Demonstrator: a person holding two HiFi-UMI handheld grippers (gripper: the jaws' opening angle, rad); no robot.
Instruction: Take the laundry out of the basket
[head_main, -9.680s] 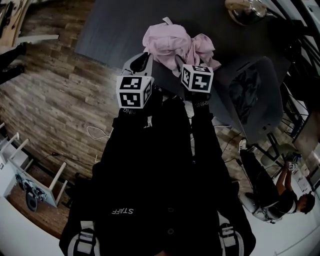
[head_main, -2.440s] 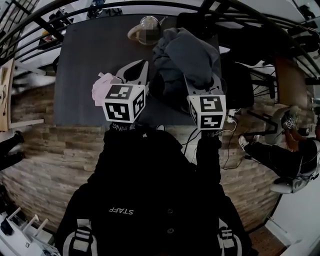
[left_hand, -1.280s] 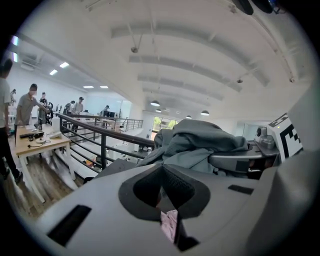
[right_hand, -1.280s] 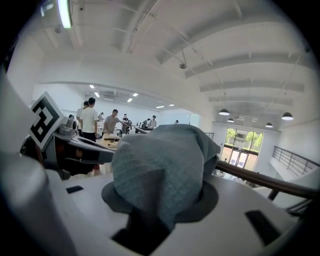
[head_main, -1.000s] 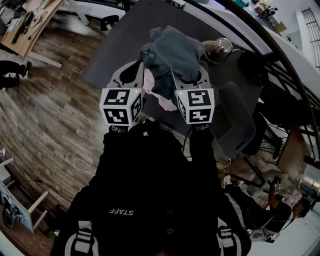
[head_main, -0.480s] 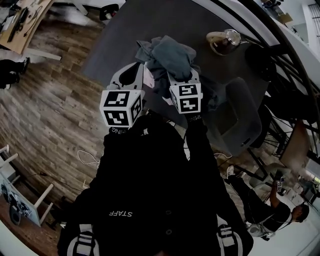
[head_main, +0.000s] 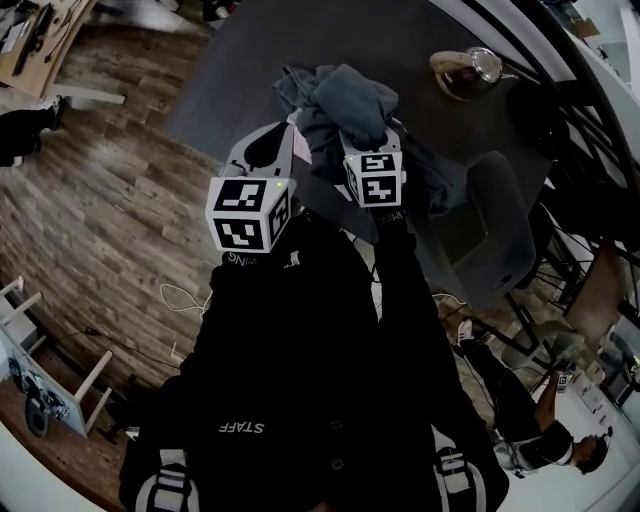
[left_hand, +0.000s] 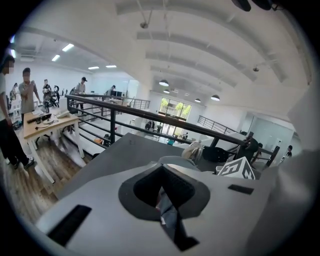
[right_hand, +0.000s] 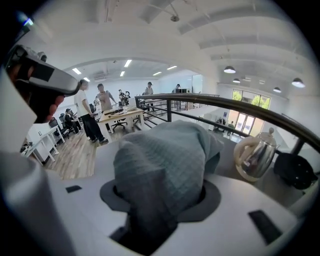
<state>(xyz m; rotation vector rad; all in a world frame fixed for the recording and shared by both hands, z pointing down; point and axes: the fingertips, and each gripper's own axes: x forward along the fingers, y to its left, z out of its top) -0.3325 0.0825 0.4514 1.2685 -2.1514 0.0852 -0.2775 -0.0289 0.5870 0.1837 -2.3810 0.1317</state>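
A grey-blue garment (head_main: 345, 100) is bunched on the dark grey table (head_main: 230, 60), over a pink piece (head_main: 298, 148) that peeks out at its left edge. My right gripper (head_main: 368, 140) reaches into it from below; in the right gripper view the garment (right_hand: 160, 155) fills the gap between the jaws. Those jaws have just been opening a little, and the cloth still sits pressed between them. My left gripper (head_main: 275, 140) is beside the garment's left side. In the left gripper view it (left_hand: 165, 197) is shut on a thin fold of cloth (left_hand: 169, 215).
A glass kettle (head_main: 465, 70) stands on the table's far right, also in the right gripper view (right_hand: 257, 157). A grey chair (head_main: 495, 230) is tucked in at the right edge. Wooden floor (head_main: 90, 200) lies left. A black railing (right_hand: 225, 102) runs behind the table.
Both grippers have sunk toward the table with the grey-blue garment, the right one further. The garment has gone from hanging high between them to lying low on the tabletop.
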